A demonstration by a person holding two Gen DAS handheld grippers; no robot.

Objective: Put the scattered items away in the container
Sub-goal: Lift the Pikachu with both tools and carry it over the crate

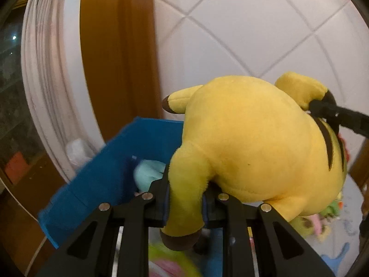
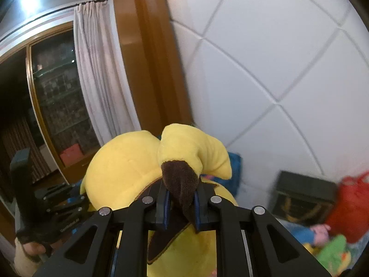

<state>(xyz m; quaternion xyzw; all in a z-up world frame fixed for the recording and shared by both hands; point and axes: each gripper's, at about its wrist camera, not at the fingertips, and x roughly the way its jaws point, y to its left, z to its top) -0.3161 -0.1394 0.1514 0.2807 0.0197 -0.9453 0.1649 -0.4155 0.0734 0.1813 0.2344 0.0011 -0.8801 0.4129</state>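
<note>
A big yellow plush toy [image 1: 249,143] with brown-tipped ears hangs in the air, held by both grippers. My left gripper [image 1: 185,204] is shut on one yellow, brown-tipped limb of it. My right gripper [image 2: 181,204] is shut on its brown ear tip [image 2: 181,182]; the plush body [image 2: 124,168] fills the view below. The right gripper's black finger [image 1: 339,116] also shows in the left wrist view at the plush's ear. A blue fabric container [image 1: 110,175] stands open below and left of the plush, with a pale teal soft toy [image 1: 147,173] inside.
A white quilted wall [image 1: 253,34] and a brown wooden frame [image 1: 115,57] stand behind. More plush toys [image 2: 332,251], green and pink, lie at the lower right near a red bag [image 2: 352,205] and a dark box [image 2: 304,194]. A white curtain [image 2: 96,76] hangs left.
</note>
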